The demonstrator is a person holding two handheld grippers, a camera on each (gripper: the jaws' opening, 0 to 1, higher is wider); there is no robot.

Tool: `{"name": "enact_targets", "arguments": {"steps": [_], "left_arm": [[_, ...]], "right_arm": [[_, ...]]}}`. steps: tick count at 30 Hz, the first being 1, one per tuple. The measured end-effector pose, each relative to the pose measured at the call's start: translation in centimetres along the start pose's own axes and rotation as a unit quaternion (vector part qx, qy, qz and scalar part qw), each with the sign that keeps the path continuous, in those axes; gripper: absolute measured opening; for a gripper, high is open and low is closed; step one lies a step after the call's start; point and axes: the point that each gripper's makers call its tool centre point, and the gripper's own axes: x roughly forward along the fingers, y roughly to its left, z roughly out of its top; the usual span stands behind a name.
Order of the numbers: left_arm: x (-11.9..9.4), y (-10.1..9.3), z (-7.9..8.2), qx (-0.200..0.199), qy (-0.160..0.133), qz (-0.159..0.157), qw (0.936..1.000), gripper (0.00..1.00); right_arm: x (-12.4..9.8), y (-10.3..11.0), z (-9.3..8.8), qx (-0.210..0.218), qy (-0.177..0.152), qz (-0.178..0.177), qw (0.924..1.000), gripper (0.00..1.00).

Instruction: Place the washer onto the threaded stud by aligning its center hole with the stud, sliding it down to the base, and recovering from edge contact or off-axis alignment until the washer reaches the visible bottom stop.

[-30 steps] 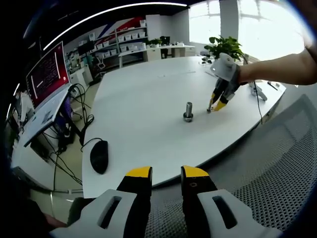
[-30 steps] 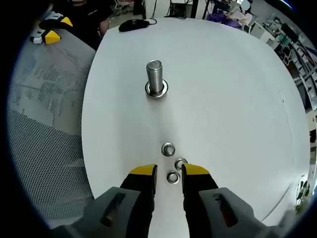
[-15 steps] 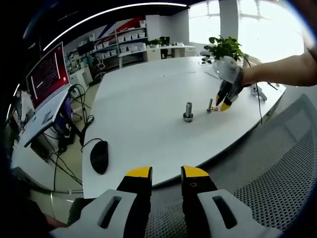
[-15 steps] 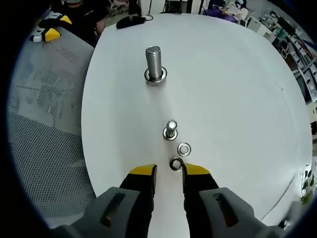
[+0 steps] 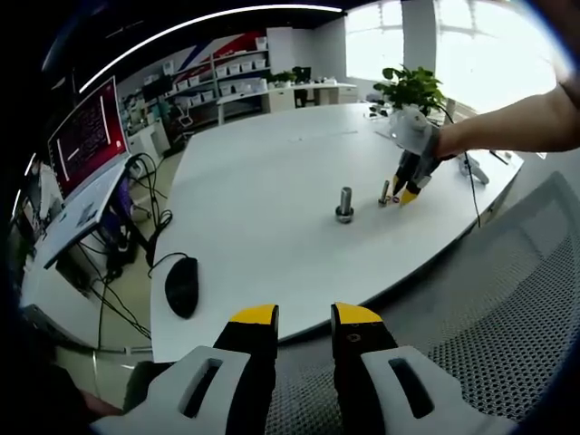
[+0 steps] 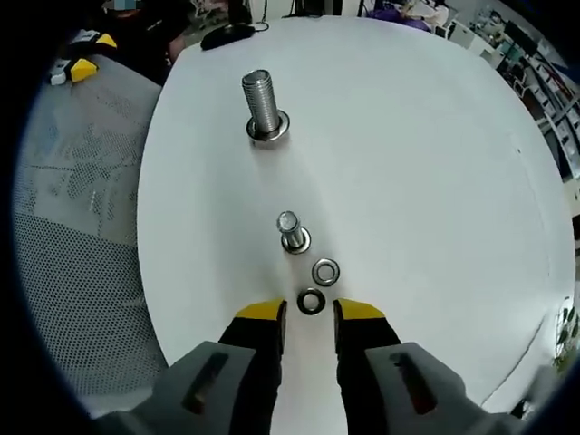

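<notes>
Two washers [image 6: 318, 286] lie flat on table [image 6: 417, 163] just beside small stud [image 6: 291, 231]; big stud [image 6: 262, 107] stands farther off. R gripper [image 6: 308, 315] spread, empty, nearest washer [image 6: 311, 302] just ahead. L gripper [image 5: 303, 319] spread, empty, off table edge.

A broad white surface [image 5: 263, 172] with a rounded edge stands in an open office. On it, near its edge, lies a black computer mouse [image 5: 181, 285] with its cable trailing off. Beyond the surface's far side is a potted plant [image 5: 412, 88] before bright windows [image 5: 453, 41]. To the mouse's far side a monitor [image 5: 83, 131] glows red. White shelving [image 5: 222, 77] lines the back wall. A grey mesh chair back [image 5: 489, 308] sits beside the surface.
</notes>
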Motion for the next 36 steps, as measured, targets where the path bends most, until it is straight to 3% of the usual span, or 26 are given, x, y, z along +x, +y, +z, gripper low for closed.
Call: {"name": "enact_targets", "arguments": {"steps": [4,13,22,36], "left_arm": [[0.02,0.02,0.01,-0.001,0.000,0.000,1.0000,0.21],[0.03,0.05,0.05,-0.001,-0.001,0.000,1.0000,0.21],[0.03,0.03,0.05,-0.001,-0.001,0.000,1.0000,0.21],[-0.01,-0.01,-0.03,0.000,0.002,0.000,1.0000,0.21]], "right_arm": [[0.18,-0.57,0.01,-0.004,-0.003,-0.004,1.0000,0.16],[0.26,-0.33,0.09,-0.013,0.016,-0.005,0.9998,0.14],[0.45,-0.43,0.06,-0.028,0.058,-0.006,0.9979,0.15],[0.52,-0.42,0.03,-0.028,0.061,-0.016,0.9976,0.15]]}}
